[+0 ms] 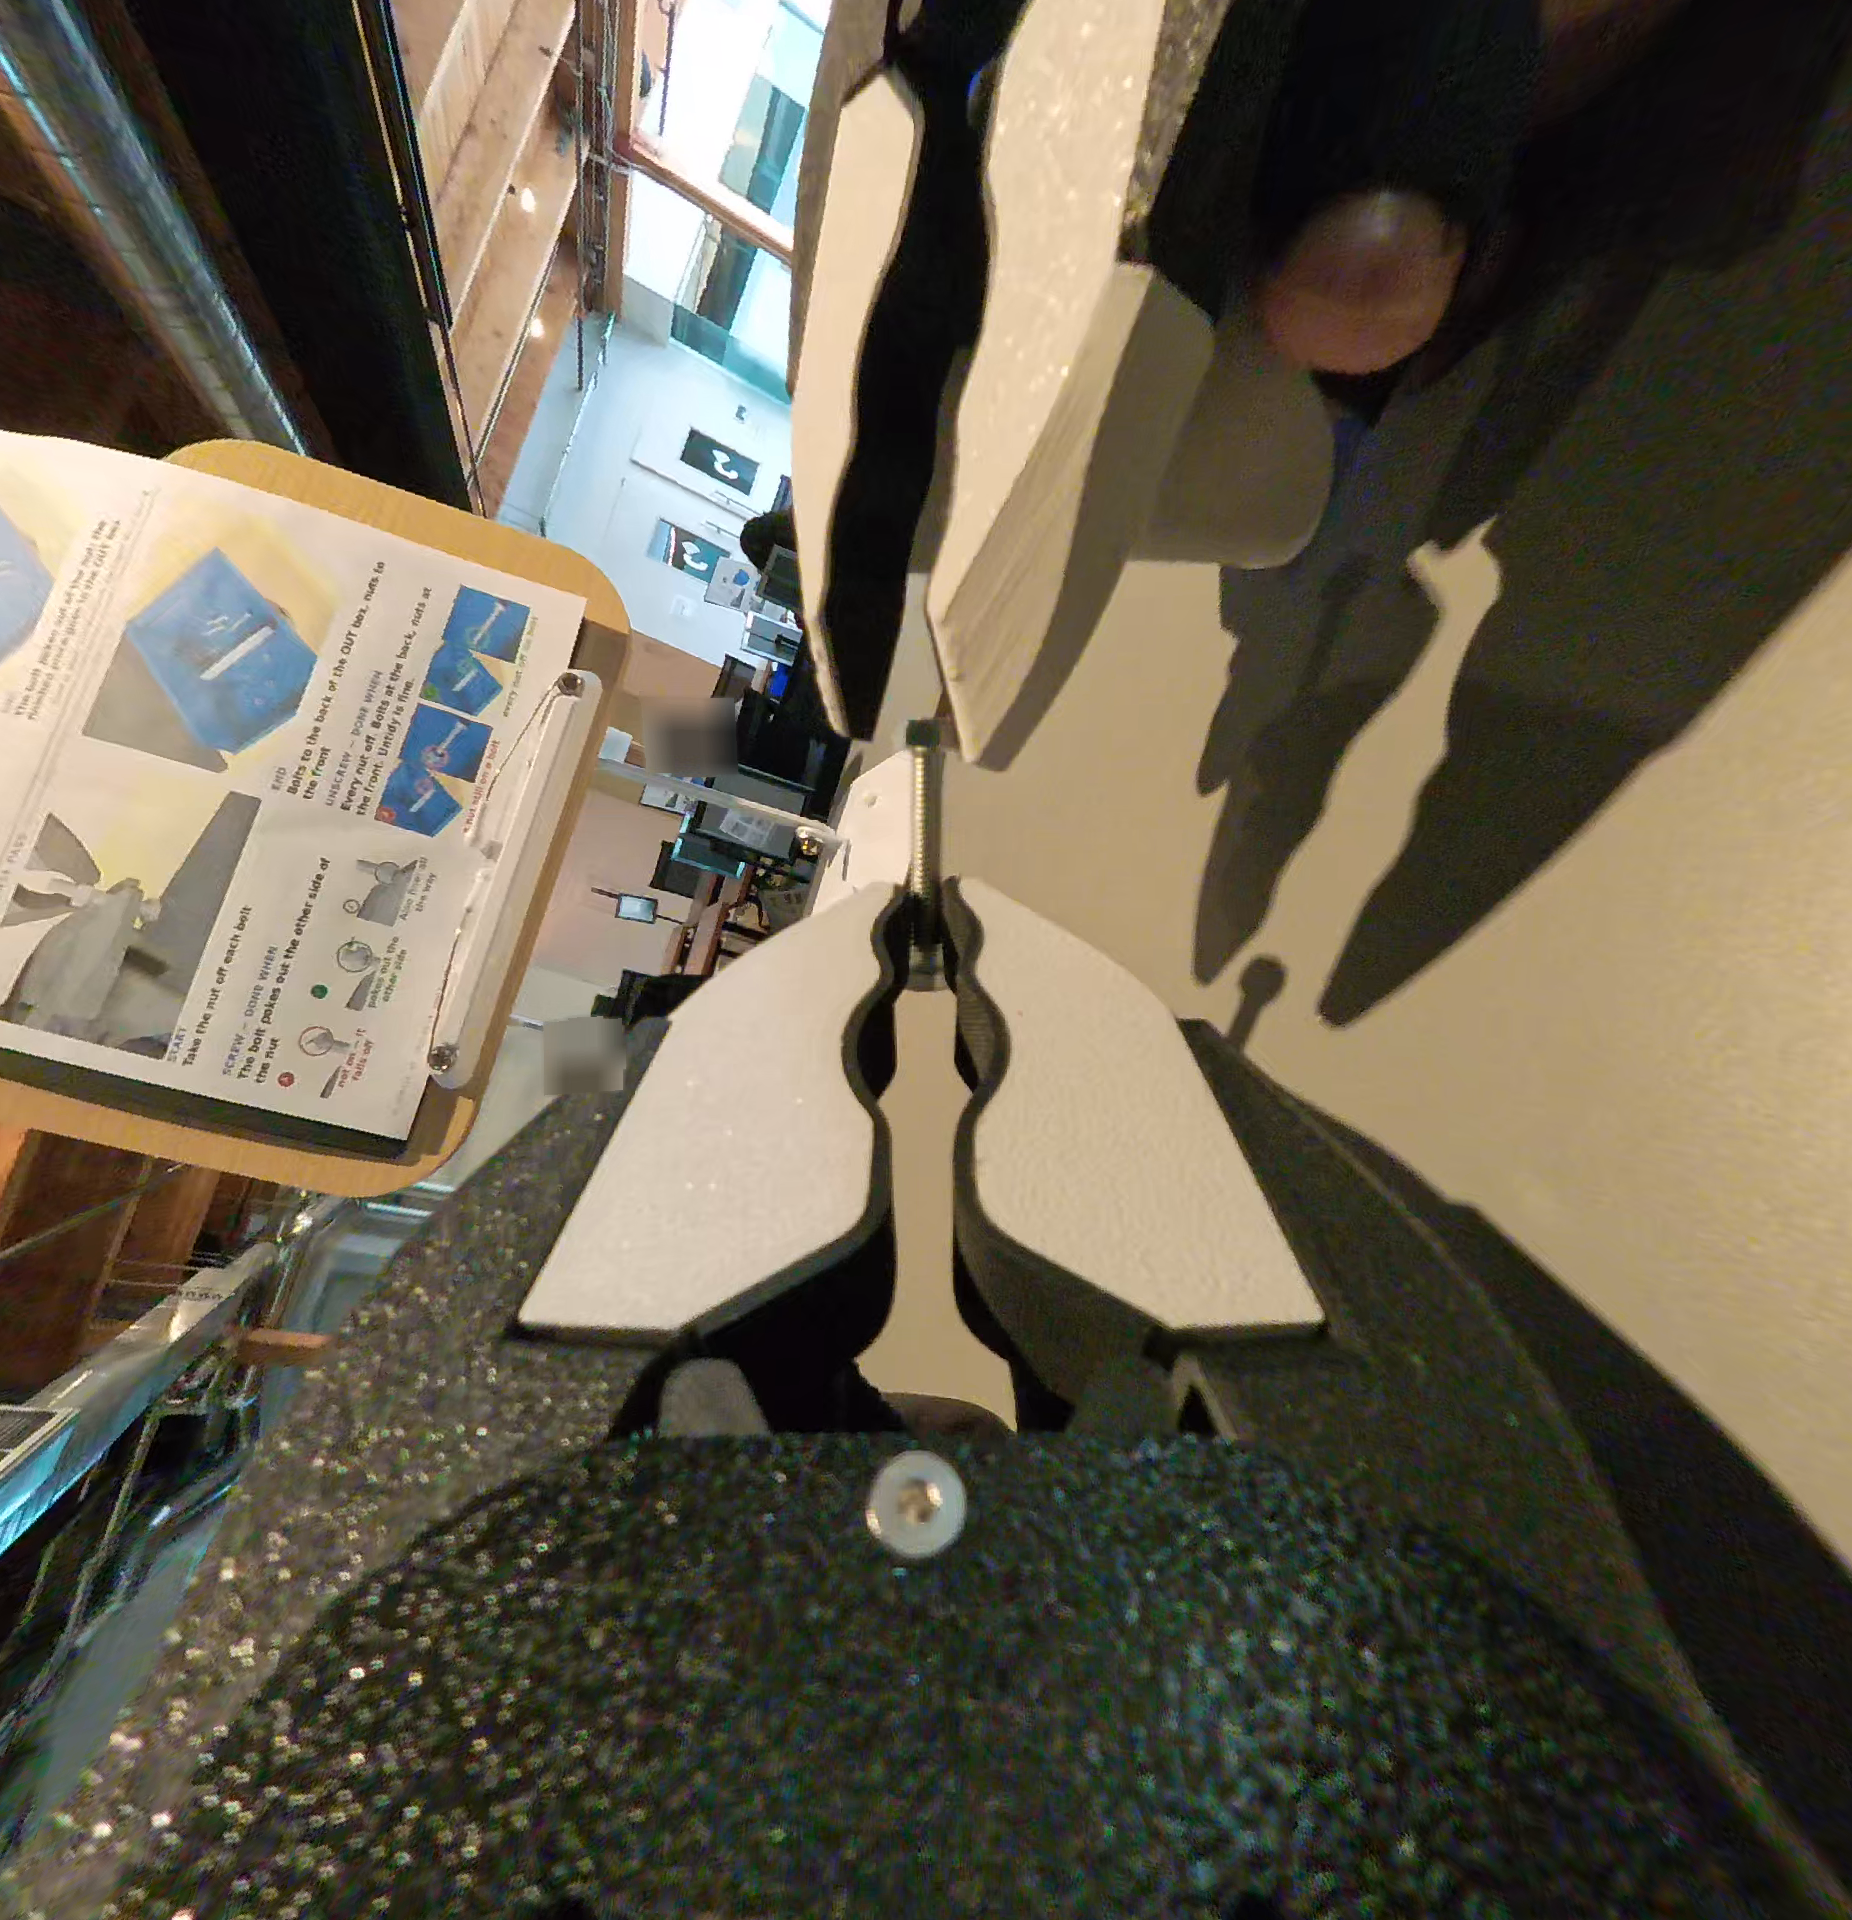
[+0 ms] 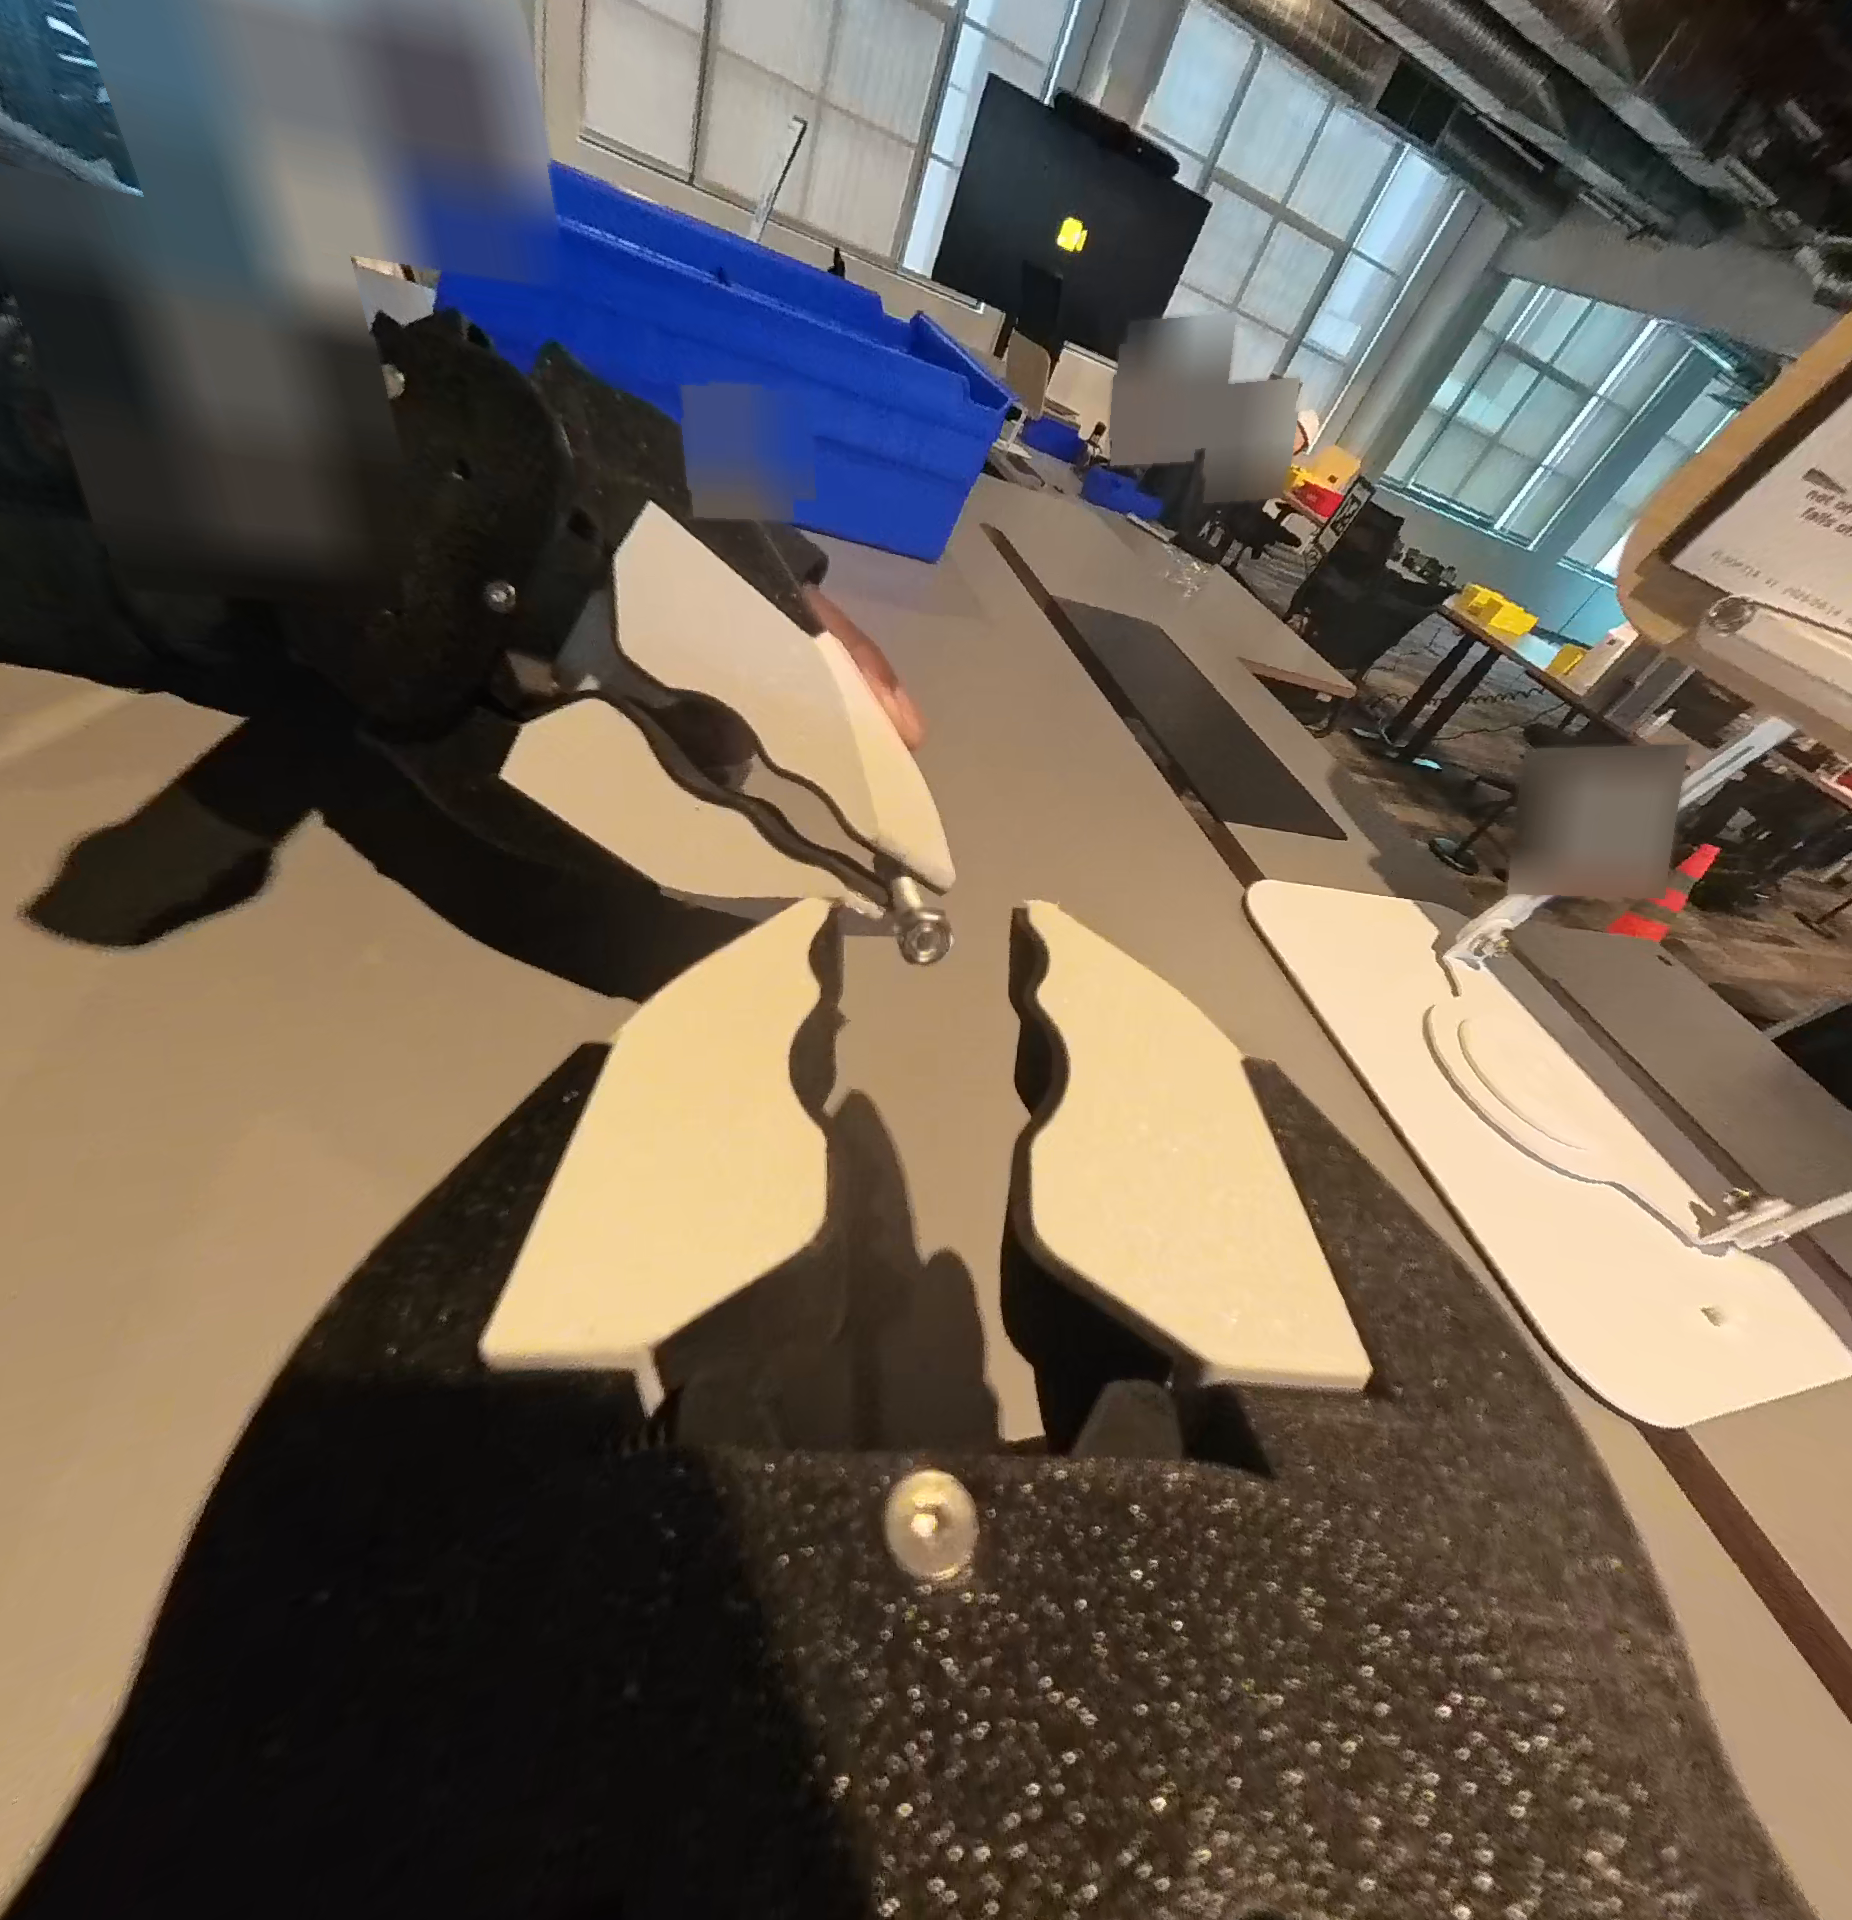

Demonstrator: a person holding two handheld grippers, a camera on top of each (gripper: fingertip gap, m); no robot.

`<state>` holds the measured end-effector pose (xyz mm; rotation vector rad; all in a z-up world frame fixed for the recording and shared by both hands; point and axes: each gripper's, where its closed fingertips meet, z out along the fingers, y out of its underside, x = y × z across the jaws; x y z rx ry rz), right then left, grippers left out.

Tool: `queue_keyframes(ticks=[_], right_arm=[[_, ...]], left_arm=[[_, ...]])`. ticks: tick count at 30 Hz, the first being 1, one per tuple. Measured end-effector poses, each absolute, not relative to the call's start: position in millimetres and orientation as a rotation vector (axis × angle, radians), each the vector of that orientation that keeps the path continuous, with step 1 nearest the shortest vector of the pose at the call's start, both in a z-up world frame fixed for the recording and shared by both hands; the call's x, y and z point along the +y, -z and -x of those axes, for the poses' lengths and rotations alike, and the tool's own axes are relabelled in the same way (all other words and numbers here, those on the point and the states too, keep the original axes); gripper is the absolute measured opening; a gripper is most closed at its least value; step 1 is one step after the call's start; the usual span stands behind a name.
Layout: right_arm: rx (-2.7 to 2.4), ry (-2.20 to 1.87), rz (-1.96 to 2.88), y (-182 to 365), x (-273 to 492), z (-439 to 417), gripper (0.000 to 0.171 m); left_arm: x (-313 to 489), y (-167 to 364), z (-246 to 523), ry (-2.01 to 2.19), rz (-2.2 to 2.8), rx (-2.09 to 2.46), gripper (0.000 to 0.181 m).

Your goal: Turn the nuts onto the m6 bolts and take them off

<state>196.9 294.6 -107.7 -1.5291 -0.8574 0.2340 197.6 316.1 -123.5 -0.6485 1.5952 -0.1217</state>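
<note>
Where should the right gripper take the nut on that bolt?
Probably across the flats of the small dark hex nut, approaching end-on along the threaded silver bolt. The left gripper clamps the bolt's far end, leaving only the nut end free.

Left claw (image 1: pixel 924 914) grips a bolt (image 1: pixel 923 831); right claw (image 1: pixel 906 727) flanks its nut (image 1: pixel 921 735).
</note>
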Motion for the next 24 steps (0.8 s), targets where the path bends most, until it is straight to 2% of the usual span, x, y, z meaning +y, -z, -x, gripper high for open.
queue_keyframes(ticks=[4,7,10,17,21,24], right_arm=[[-0.935,-0.155,1.556,119.0,294.1,-196.3,0.028],[-0.962,-0.08,1.576,125.7,295.8,-197.9,0.01],[-0.922,-0.086,1.642,128.7,299.0,-198.9,0.01],[-0.492,-0.733,1.903,126.5,301.6,-192.3,0.01],[-0.657,-0.44,1.752,117.1,302.5,-205.8,0.028],[-0.834,-0.181,1.622,117.3,297.5,-206.9,0.03]], left_arm=[[312.6,125.6,-198.0,0.143,0.636,1.613,0.006],[312.6,129.7,-197.6,0.134,0.624,1.637,0.006],[315.7,129.4,-196.7,0.062,0.603,1.64,0.006],[324.2,124.4,-194.3,-0.026,0.587,1.609,0.006],[326.0,124.0,-194.1,0.048,0.646,1.597,0.006],[324.1,126.3,-194.4,0.095,0.66,1.612,0.006]])
